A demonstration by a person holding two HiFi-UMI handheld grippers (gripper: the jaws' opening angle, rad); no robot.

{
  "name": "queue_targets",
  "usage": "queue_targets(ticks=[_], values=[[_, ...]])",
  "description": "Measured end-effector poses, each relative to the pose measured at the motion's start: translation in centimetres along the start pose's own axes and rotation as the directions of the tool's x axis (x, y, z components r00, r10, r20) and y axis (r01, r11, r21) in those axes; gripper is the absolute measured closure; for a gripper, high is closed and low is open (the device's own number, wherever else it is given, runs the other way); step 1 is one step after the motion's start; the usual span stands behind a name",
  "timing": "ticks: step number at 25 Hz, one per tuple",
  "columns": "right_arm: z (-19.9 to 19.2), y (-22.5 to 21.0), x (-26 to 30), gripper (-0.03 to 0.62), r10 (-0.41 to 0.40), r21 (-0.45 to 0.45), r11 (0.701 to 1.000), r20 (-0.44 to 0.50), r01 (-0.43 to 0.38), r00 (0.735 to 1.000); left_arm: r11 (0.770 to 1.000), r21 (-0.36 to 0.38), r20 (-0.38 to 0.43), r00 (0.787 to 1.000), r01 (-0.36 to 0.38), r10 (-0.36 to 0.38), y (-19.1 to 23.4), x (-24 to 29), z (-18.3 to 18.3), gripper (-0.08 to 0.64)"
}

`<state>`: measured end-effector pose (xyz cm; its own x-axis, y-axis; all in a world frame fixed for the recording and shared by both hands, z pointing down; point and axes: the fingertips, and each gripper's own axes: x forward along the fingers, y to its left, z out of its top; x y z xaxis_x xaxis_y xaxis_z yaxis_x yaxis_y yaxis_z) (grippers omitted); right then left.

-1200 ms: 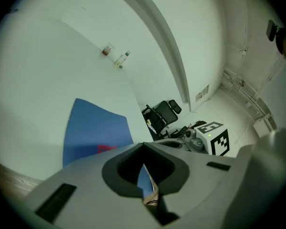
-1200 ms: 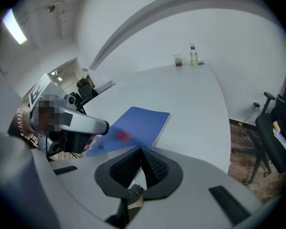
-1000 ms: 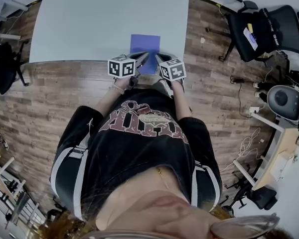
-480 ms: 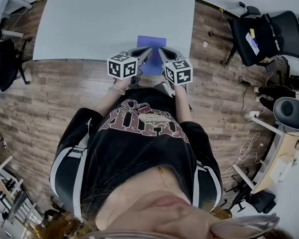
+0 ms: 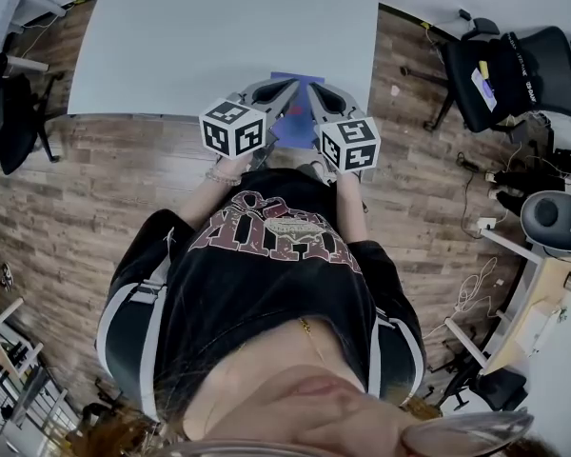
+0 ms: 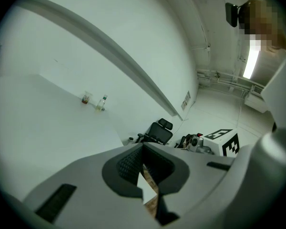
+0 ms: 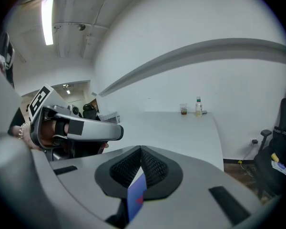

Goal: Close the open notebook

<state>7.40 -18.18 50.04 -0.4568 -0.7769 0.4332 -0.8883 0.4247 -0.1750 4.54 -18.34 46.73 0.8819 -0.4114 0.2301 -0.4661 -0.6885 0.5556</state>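
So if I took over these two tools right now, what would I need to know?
Left tool: shut, empty, held above the table's near edge.
Right tool: shut, empty, close beside it.
Notebook: flat on the white table below both tools, purple cover up; it looks closed.
Done: the closing, as far as the head view shows.
Left: check that the cover lies fully flat, then put the tools down.

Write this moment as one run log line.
left gripper: shut, empty | right gripper: shut, empty | purple notebook: looks closed, on table
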Motion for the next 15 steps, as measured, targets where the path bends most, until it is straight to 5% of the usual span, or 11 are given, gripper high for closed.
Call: queue_targets(ticks=[15], values=[[4.6,1.5,-1.8,0.574,-0.034,-0.022,0.999,0.103,0.036,0.994,0.993,0.114,0.074,0.997,0.013,-0.022,-2.9,-2.1,4.1,0.512]])
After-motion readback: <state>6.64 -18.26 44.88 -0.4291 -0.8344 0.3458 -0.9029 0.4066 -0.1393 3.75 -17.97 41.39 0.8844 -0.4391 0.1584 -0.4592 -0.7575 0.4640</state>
